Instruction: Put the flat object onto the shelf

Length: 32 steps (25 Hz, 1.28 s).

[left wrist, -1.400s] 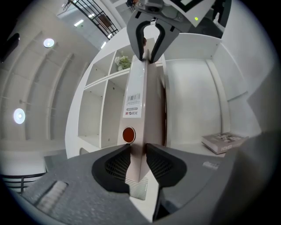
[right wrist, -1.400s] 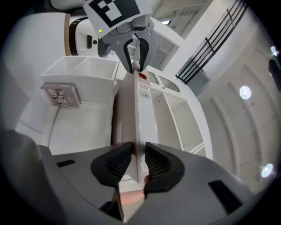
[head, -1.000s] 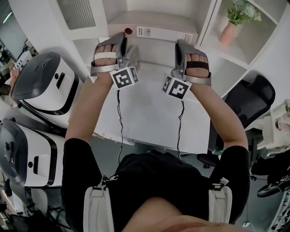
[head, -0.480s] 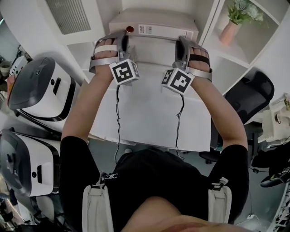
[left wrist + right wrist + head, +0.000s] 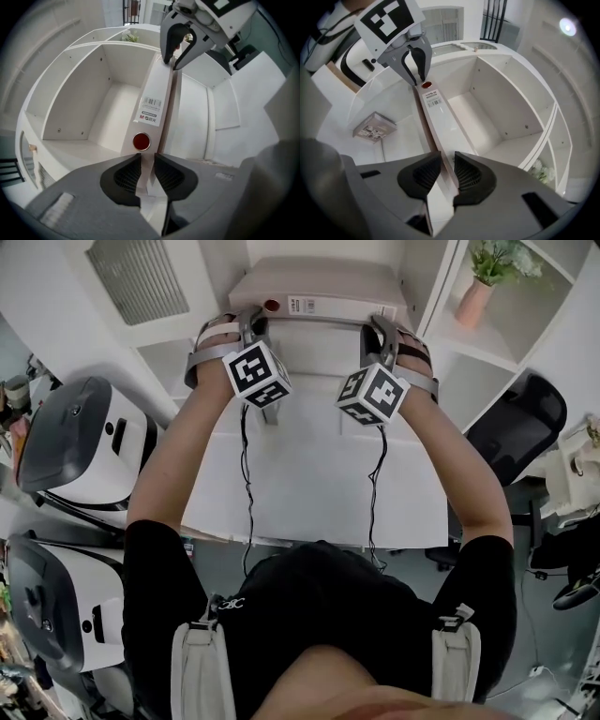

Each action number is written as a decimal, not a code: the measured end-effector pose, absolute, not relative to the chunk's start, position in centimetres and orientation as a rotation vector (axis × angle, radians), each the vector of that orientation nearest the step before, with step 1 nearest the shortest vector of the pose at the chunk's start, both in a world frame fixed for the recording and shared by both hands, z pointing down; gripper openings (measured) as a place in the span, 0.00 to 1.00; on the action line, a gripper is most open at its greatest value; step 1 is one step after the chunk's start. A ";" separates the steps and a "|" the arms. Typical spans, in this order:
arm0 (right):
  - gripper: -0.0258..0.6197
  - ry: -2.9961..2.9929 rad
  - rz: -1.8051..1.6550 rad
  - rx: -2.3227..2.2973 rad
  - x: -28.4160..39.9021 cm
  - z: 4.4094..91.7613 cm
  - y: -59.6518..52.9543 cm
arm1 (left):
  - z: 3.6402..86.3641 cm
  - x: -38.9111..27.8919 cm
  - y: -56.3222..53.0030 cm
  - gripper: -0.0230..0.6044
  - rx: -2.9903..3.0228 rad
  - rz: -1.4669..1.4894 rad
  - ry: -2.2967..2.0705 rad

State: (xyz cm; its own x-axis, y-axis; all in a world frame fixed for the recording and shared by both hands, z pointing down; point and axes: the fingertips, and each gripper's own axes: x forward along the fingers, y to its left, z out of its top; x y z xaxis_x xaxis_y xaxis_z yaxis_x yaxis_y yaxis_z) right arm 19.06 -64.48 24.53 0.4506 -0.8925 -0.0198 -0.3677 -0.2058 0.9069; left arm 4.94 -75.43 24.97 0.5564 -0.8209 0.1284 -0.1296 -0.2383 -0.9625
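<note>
A flat white binder (image 5: 319,287) with a red dot on its spine is held level between both grippers at the mouth of a white shelf compartment (image 5: 84,93). My left gripper (image 5: 251,322) grips the end with the red dot (image 5: 141,141). Its jaws are closing, and the binder's edge (image 5: 152,108) sits pressed between the pads. My right gripper (image 5: 382,329) is shut on the other end, the binder (image 5: 436,117) running away from its jaws. Each gripper view shows the opposite gripper at the binder's far end: the right gripper (image 5: 177,51) and the left gripper (image 5: 415,65).
A white table (image 5: 309,474) lies below my arms, with a small flat box (image 5: 375,126) on it. A pink vase with a plant (image 5: 487,277) stands in the shelf at the right. White machines (image 5: 84,437) stand at the left and a black chair (image 5: 516,418) at the right.
Both grippers have carried the binder forward and up towards the shelf opening. The marker cubes have tilted up more towards the camera.
</note>
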 end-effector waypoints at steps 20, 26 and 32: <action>0.04 -1.610 -0.554 2.493 18.0 24.0 -60.3 | 25.5 1.6 -71.0 0.14 -2.778 -0.089 0.902; 0.04 -1.720 -0.499 2.616 15.2 27.8 -57.8 | 29.1 -0.7 -67.6 0.10 -2.806 0.021 0.995; 0.04 -1.814 -0.318 2.623 13.8 31.7 -56.5 | 32.8 -3.0 -66.4 0.10 -2.821 -0.033 1.041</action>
State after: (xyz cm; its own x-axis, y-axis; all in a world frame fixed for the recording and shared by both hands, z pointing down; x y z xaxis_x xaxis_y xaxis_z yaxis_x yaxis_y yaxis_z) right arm 13.82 -56.55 31.72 0.3399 -0.9194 -0.1981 -0.9319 -0.3576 0.0605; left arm -2.97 -66.38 32.81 0.7613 -0.6479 -0.0262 -0.6449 -0.7525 -0.1336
